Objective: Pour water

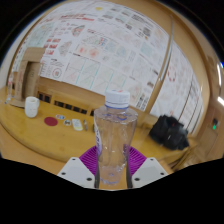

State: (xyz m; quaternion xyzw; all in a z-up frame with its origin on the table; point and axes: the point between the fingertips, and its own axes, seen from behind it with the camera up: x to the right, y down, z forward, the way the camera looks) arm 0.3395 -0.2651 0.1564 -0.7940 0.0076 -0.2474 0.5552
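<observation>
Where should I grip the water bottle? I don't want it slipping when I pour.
Grip the bottle around its straight middle, below the tapering shoulder and white cap, coming level from the near side. It stands upright between the open gripper's fingers.

Bottle (116, 140) — clear plastic, white cap. Fingers (76, 170) — white, with purple ridged pads (93, 160). Desk (30, 138) — warm yellow-brown wood. Cup (32, 106) — white. Small disc (50, 121) beside it — dark red. Bag (170, 131) — black. Wall posters (100, 45) — white sheets, printed in small red and grey patterns.
</observation>
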